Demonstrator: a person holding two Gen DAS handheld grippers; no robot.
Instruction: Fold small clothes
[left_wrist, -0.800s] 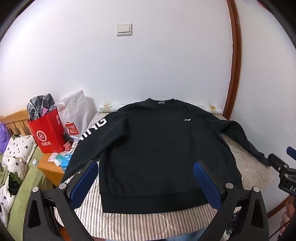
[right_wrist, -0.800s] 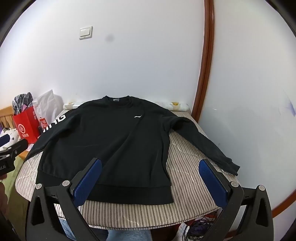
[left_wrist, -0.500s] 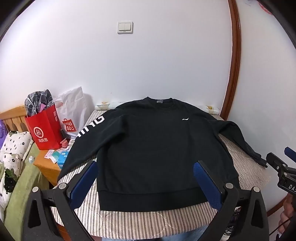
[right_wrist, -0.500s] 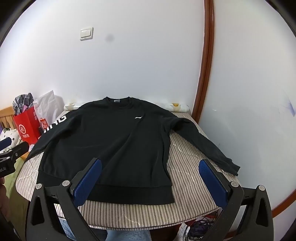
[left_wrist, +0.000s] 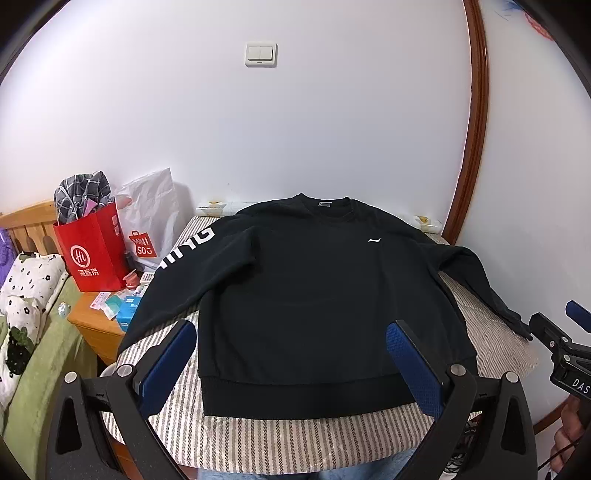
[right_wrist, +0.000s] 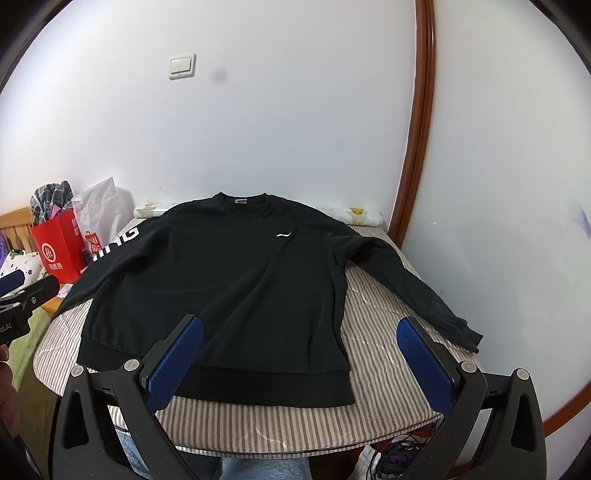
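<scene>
We note a black sweatshirt (left_wrist: 314, 295) spread flat, front up, on a striped bed cover (left_wrist: 295, 439), collar at the far end by the white wall, hem nearest us

Left gripper (left_wrist: 291, 354): fingers (left_wrist: 166, 363) released, spread wide, nothing between the pads. Seen past them, the hem band runs across the gap between the two fingers; the garment lies ahead of and below the tips, apart from them. One sleeve runs out beyond the left finger and off the bed edge; the other trails past the right finger

Right gripper (right_wrist: 301, 356): fingers (right_wrist: 424, 365) likewise released and wide apart, empty. Its left finger sits over the lower body of the sweatshirt; its right finger over bare striped cover, with the outstretched sleeve cuff just beyond it

Both grippers tilt downward toward the bed, held short of the hem, each showing at the edge of the other's view

Writing: white letters on the sleeve, readable only as "ING"; a small white swoosh-like mark on the chest. Left of the fingers, a red paper bag (left_wrist: 94, 254) with a round "HL" logo and Chinese characters we cannot make out, and a white bag (left_wrist: 147, 225) marked "MINISO"
</scene>
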